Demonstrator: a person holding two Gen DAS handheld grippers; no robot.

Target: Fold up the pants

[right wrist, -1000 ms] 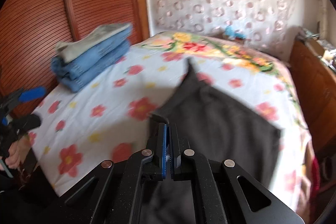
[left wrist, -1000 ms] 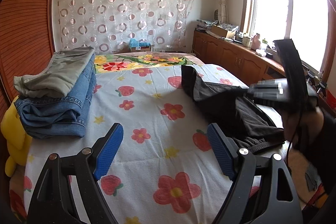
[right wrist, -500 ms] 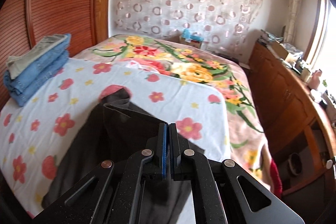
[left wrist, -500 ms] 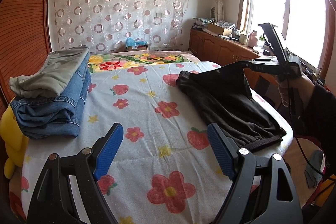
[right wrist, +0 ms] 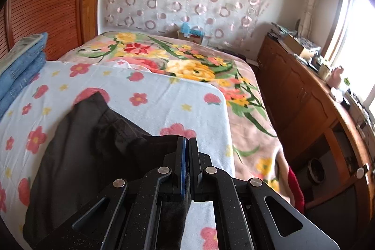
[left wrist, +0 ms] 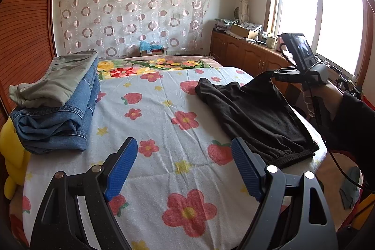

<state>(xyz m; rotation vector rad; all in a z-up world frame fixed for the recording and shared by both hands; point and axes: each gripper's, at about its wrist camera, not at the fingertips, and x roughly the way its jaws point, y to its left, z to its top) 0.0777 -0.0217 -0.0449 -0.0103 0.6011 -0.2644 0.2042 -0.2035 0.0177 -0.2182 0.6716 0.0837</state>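
Observation:
Black pants [left wrist: 253, 114] lie spread on the right side of the flowered bed sheet [left wrist: 164, 123], elastic waistband toward the near edge. My right gripper [left wrist: 269, 75] is shut on a far edge of them and holds that edge slightly raised; its own view shows the dark cloth [right wrist: 77, 147] pinched at the closed tips of this gripper [right wrist: 186, 144]. Low over the near part of the sheet, my left gripper [left wrist: 184, 141] stands open with nothing between its blue pads, left of the waistband.
A stack of folded blue jeans with grey pants on top [left wrist: 58, 104] sits at the sheet's left edge, by a yellow plush [left wrist: 11, 156]. Wooden cabinets [right wrist: 304, 97] run along the right under the window. A sleeved hand [left wrist: 328, 97] carries the right gripper.
The right gripper carried the pants' edge outward to the right, and the bunched cloth now lies flatter and more spread. Its view swung toward the head of the bed. The left gripper stayed put.

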